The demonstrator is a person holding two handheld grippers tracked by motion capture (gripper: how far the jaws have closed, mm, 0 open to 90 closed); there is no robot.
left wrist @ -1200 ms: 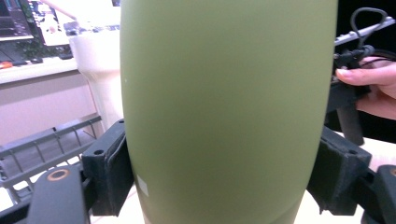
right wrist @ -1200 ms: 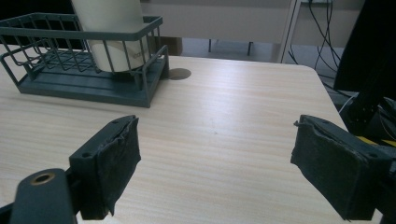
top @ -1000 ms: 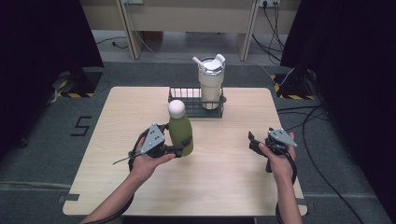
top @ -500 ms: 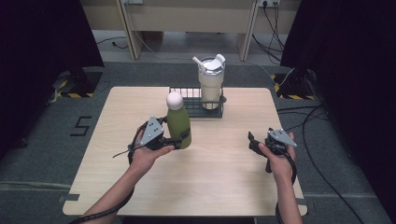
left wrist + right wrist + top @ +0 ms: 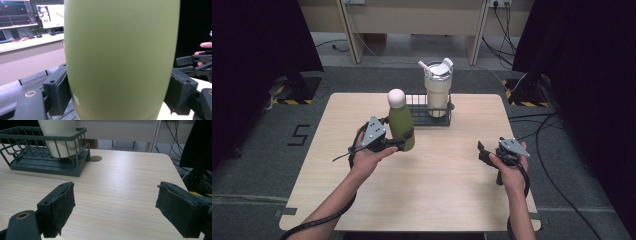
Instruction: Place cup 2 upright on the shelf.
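An olive-green bottle (image 5: 401, 126) with a pale round cap stands upright, lifted just in front of the dark wire basket (image 5: 416, 120). My left gripper (image 5: 403, 143) is shut on the bottle's lower body; in the left gripper view the green bottle (image 5: 120, 60) sits between both pads (image 5: 58, 92). A cream tumbler (image 5: 436, 88) with a lid and straw stands in the basket's right half. My right gripper (image 5: 482, 151) hovers open over the table's right side, with bare wood between its pads (image 5: 63, 206).
The light wooden table (image 5: 432, 200) has free room in front and at the left. The basket (image 5: 42, 163) with the tumbler (image 5: 62, 137) lies ahead-left of my right gripper. Dark curtains flank the table; cables run on the floor at the right.
My left gripper has carried the green bottle away from me, toward the basket's left half. The right gripper has stayed where it was.
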